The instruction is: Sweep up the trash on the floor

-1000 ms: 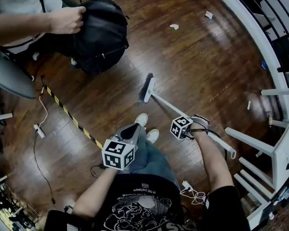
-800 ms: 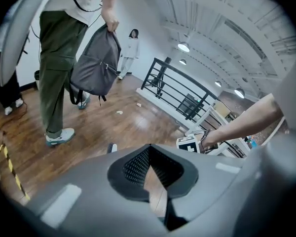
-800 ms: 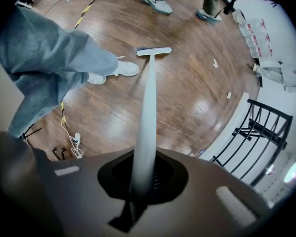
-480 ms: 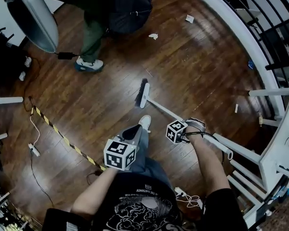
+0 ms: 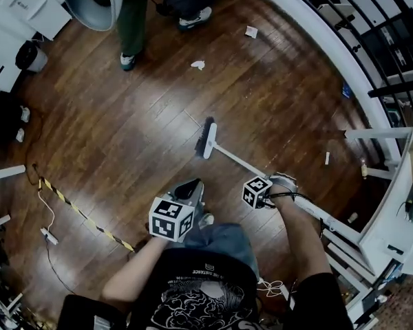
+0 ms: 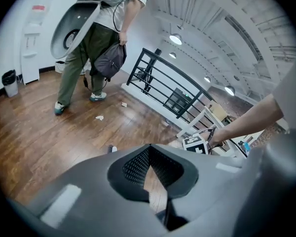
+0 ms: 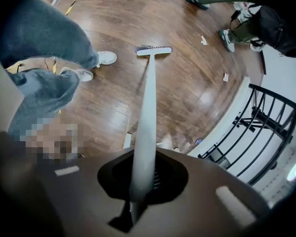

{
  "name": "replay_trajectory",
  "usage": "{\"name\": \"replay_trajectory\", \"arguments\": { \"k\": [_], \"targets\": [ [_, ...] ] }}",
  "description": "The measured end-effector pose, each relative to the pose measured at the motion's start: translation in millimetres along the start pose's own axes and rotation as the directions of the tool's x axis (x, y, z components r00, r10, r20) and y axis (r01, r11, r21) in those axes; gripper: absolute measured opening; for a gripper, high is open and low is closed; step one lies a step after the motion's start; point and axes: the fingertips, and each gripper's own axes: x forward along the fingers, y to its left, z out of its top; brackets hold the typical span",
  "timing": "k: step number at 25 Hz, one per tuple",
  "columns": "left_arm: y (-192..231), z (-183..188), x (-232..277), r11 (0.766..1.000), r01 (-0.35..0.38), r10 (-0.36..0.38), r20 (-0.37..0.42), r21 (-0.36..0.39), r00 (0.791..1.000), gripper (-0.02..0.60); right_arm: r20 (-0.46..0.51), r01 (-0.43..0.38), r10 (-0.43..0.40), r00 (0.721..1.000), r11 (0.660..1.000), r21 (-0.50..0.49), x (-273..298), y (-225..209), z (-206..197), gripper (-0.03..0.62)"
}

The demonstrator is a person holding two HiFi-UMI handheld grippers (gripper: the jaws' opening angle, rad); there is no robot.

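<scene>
A white broom has its dark bristle head (image 5: pixel 205 137) on the wooden floor ahead of my feet. Its handle (image 5: pixel 237 161) runs back to my right gripper (image 5: pixel 270 184), which is shut on the handle (image 7: pixel 145 122); the broom head (image 7: pixel 154 50) shows at the far end. My left gripper (image 5: pixel 191 188) hangs over my left leg, holding nothing, and its jaw tips meet (image 6: pixel 149 149). Crumpled paper scraps (image 5: pixel 198 64) (image 5: pixel 251 31) lie farther out, with another small white scrap (image 5: pixel 327 158) near the railing. The same scraps (image 6: pixel 99 117) show in the left gripper view.
A person in green trousers (image 5: pixel 131 19) with a dark backpack (image 6: pixel 108 59) stands at the far side. A curved white kerb with black railing (image 5: pixel 344 53) bounds the right. White frames (image 5: pixel 392 212) stand at right. A yellow-black striped cable (image 5: pixel 82 215) and power strip (image 5: pixel 48 236) lie at left.
The person with the backpack has walked away toward the far side. I have stepped forward; the paper scraps sit closer. Both grippers keep their hold and pose.
</scene>
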Motion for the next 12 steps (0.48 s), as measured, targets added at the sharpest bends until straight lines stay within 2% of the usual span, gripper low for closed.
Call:
{"name": "replay_trajectory", "arguments": {
  "k": [6, 12],
  "targets": [
    [3, 28, 25, 1.000, -0.025, 0.025, 0.001, -0.011, 1.000, 0.005, -0.028, 0.038, -0.038, 0.999, 0.999, 0.006, 18, -62, -26, 0.000],
    [4, 59, 55, 0.996, -0.075, 0.077, 0.030, -0.049, 0.997, 0.005, -0.007, 0.095, -0.096, 0.995, 0.993, -0.070, 30, -132, -33, 0.000]
  ]
}}
